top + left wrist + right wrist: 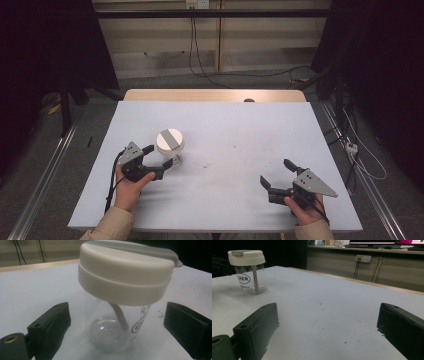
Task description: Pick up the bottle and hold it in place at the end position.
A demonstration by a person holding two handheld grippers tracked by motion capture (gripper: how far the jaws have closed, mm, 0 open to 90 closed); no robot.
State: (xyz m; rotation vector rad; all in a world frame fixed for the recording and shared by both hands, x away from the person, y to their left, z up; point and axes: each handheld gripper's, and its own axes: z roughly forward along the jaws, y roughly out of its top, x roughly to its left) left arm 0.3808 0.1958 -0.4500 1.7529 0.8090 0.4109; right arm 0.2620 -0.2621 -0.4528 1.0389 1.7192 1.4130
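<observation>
A clear glass cup [171,150] with a cream lid [125,275] and a grey strip on top stands upright on the white table cover [225,130], left of centre. A cream straw [120,316] hangs inside it. My left gripper [158,160] is open, and its jaws stand wide on either side of the cup's glass body [112,332] without touching it. Near the front right, my right gripper [280,172] rests open and holds nothing. From there the cup [249,272] is far off at the upper left.
Small dark specks [245,162] mark the cover near the middle. The wooden table edge [215,95] shows at the back. Cables [200,60] run over the floor behind, and metal rails [45,175] flank the table.
</observation>
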